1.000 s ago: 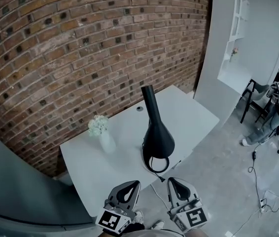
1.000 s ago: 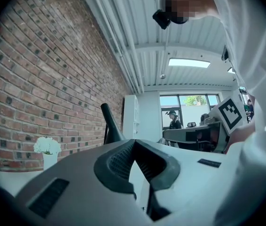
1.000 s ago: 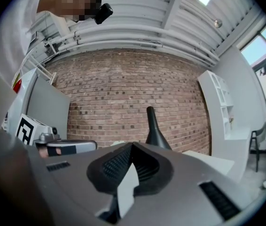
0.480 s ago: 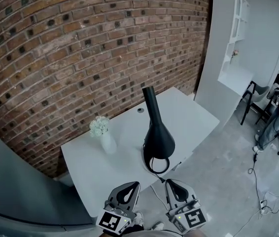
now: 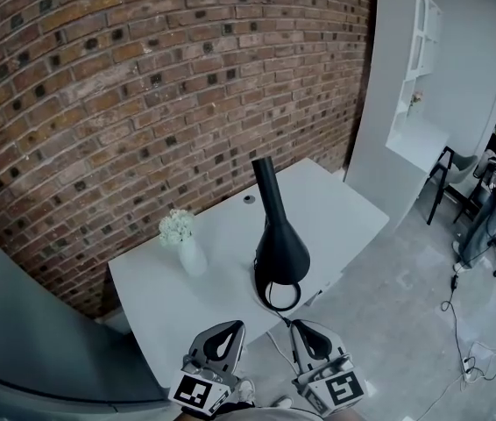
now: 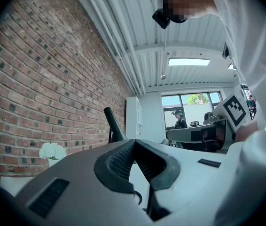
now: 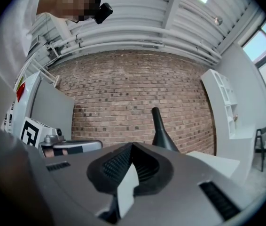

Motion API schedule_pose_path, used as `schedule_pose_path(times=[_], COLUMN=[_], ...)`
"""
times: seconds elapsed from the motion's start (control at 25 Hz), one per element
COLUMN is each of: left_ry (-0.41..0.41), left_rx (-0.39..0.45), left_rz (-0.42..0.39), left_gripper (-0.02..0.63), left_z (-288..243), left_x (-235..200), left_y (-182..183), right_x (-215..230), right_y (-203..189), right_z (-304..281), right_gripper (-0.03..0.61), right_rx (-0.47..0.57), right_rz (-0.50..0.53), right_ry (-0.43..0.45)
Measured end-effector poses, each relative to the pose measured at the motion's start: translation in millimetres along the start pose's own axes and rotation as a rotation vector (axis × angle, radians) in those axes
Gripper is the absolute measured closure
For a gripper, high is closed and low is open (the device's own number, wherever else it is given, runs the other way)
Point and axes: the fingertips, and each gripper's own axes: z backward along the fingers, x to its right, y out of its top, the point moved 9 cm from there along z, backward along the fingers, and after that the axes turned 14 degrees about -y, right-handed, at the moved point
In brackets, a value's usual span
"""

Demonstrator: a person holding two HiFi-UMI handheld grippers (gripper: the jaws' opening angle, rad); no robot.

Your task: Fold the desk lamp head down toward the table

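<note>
A black desk lamp (image 5: 279,235) stands on the white table (image 5: 340,204). Its slim neck rises toward the brick wall, and a ring-shaped part lies at the table's near edge. Both grippers hover side by side below that edge, apart from the lamp. My left gripper (image 5: 230,328) is shut with nothing in it, and so is my right gripper (image 5: 304,326). The left gripper view shows the closed left gripper (image 6: 134,141) with the lamp (image 6: 113,126) beyond it. In the right gripper view the lamp (image 7: 161,131) rises behind the closed right gripper (image 7: 132,145).
A white vase of white flowers (image 5: 182,239) stands on the table left of the lamp. A small round hole (image 5: 248,197) lies near the wall. A white shelf unit (image 5: 423,68) stands at the right, with a person (image 5: 493,209) and floor cables (image 5: 467,358) beyond.
My right gripper has edged slightly toward the left one. The left gripper and the lamp have stayed put. The person at the far right has shifted.
</note>
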Motion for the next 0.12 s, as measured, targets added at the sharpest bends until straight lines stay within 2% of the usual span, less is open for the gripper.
schedule_pose_path(times=[0.12], left_ry=[-0.001], left_rx=[-0.005], left_rz=[0.009], left_gripper=[0.606], left_z=[0.2], left_x=[3.4], left_y=[0.2], right_x=[0.1], right_y=[2.7], right_z=[0.4], right_gripper=[0.561], right_rx=[-0.001], right_rz=[-0.001], right_ry=[0.003])
